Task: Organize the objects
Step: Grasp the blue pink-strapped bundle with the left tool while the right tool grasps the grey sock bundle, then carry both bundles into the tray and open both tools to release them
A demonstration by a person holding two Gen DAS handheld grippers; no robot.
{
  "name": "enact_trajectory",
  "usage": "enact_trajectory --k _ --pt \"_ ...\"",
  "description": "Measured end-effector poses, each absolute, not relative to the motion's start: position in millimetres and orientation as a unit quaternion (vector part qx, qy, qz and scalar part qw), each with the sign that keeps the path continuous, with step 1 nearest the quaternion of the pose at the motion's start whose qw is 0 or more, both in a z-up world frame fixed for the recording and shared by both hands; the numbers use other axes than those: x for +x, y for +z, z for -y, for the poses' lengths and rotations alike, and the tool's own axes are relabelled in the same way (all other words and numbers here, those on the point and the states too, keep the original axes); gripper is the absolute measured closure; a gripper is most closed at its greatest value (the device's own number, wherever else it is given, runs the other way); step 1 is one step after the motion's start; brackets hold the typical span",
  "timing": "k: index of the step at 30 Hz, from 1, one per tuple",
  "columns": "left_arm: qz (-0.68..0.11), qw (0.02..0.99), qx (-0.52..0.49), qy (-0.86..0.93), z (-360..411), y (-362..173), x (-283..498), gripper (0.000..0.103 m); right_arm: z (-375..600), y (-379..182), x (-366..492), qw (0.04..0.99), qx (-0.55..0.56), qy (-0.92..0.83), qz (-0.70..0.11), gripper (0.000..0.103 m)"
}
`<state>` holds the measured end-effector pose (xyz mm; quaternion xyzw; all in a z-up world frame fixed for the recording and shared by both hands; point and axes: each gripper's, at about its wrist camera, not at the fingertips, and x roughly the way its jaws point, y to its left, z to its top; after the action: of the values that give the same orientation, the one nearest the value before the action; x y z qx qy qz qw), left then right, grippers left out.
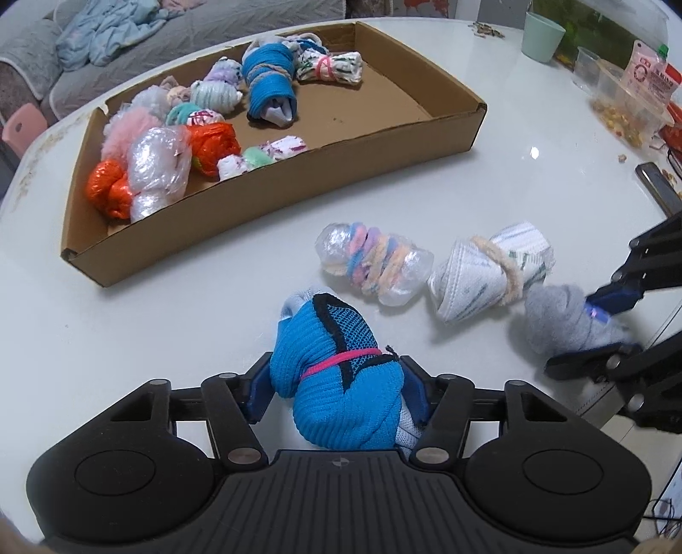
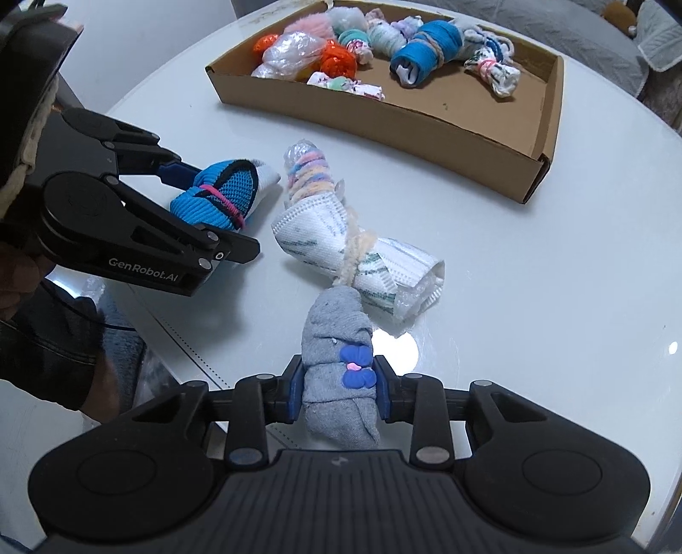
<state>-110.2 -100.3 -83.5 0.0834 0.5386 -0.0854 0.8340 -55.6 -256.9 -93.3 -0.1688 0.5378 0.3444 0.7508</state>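
Left tool (image 1: 339, 394) clamped on blue sock bundle (image 1: 336, 375), right tool (image 2: 339, 390) on grey sock roll (image 2: 336, 366); both rest on desk (image 1: 511, 149). Cardboard tray (image 1: 277, 200) ahead, likely destination; two wrapped bundles between.

We count four bundles out on the white table (image 1: 213, 307): one blue knitted bundle (image 1: 341, 383), one clear plastic bundle wound with pastel yarn (image 1: 375, 264), one white patterned roll tied with cream yarn (image 1: 490, 272) and one grey sock roll (image 2: 339, 375). We see one cardboard tray (image 1: 298, 187). Inside it we make out about eleven bundles, though the far corner is too crowded for an exact count. Among them are one large blue roll (image 1: 270, 85) and two orange plastic ones (image 1: 213, 147). We also see two grippers and one green cup (image 1: 543, 36).
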Motion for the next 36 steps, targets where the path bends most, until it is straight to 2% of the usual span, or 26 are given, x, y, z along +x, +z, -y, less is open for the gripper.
enact_trajectory --k 9,23,36 --pt "-0.534 0.840 0.077 -0.068 84.1 -68.3 -112.0 0.038 263.9 -86.7 -54.4 0.756 -0.170 0.342 -0.531 0.074" --pt "-0.458 0.879 0.100 -0.085 94.4 -12.4 -97.7 0.038 298.4 -43.3 -45.5 0.806 -0.138 0.324 -0.476 0.074" --pt "-0.408 0.893 0.134 -0.135 125.1 14.2 -3.0 0.038 281.8 7.8 45.0 0.853 -0.136 0.324 -0.386 0.074"
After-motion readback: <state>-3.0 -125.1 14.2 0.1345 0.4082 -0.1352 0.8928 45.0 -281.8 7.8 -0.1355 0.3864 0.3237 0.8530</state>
